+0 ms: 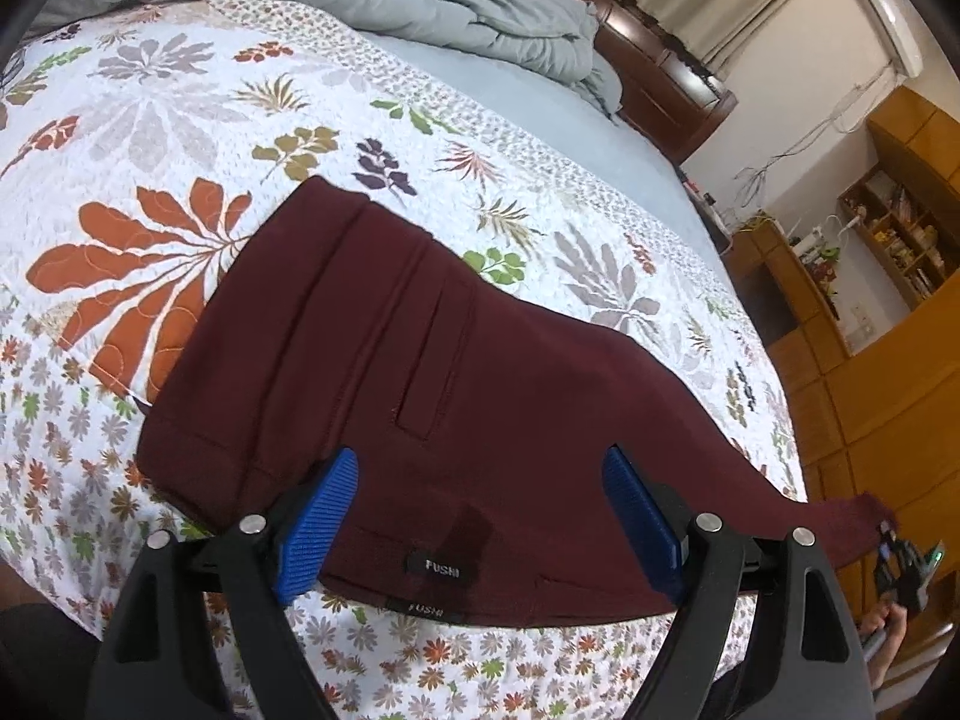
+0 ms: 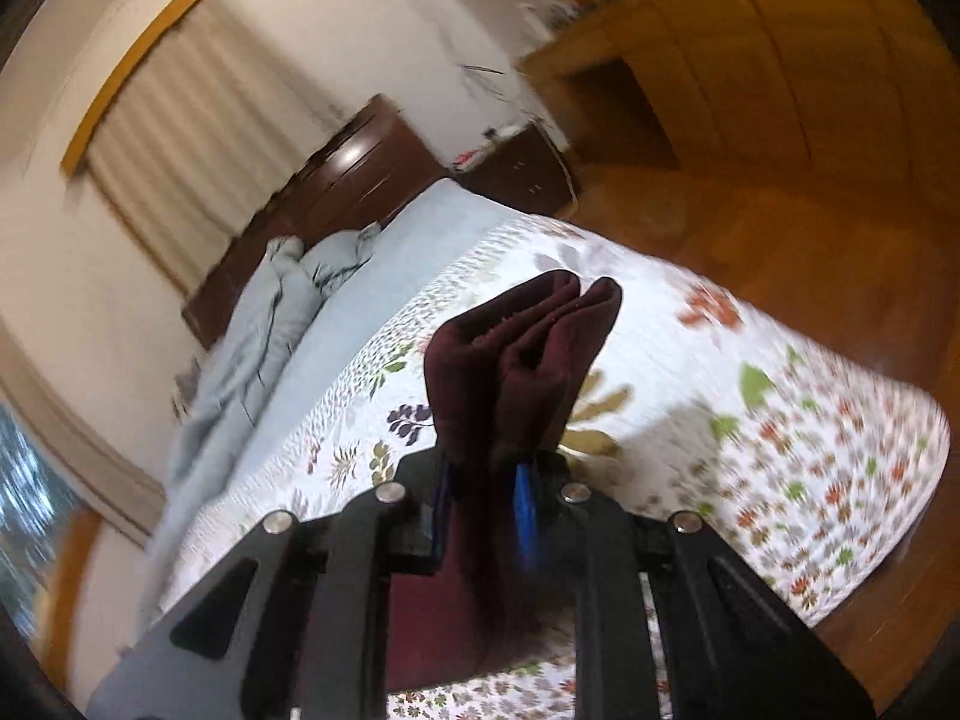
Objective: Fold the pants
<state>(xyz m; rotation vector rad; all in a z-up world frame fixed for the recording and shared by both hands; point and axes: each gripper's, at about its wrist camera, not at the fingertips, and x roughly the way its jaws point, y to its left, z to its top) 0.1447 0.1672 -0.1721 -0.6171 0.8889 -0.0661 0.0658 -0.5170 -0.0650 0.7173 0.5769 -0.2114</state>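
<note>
**Inspector:** Pants, maroon, lie on the floral quilt of the bed, already doubled leg over leg, waistband and label nearest your left wrist camera. Your left gripper hovers over that waistband with its blue pads spread wide; I see no pad pressing on cloth. At the right edge of this view the leg end runs off toward your right gripper, which has it lifted clear of the quilt.

**Operator:** And the right wrist view?

**Inspector:** Blurred, so read it with care. Your right gripper has its jaws drawn in and clamped on the bunched cuffs of the pants, which stick up between the pads in two rolled layers. The grey duvet sits well away at the headboard end.

**Operator:** How far along am I?

**Inspector:** My judgement: the lengthwise fold is done. The cross fold is only begun. You have yet to carry the cuffs to the waistband, lay them square, and smooth the stack.
</note>
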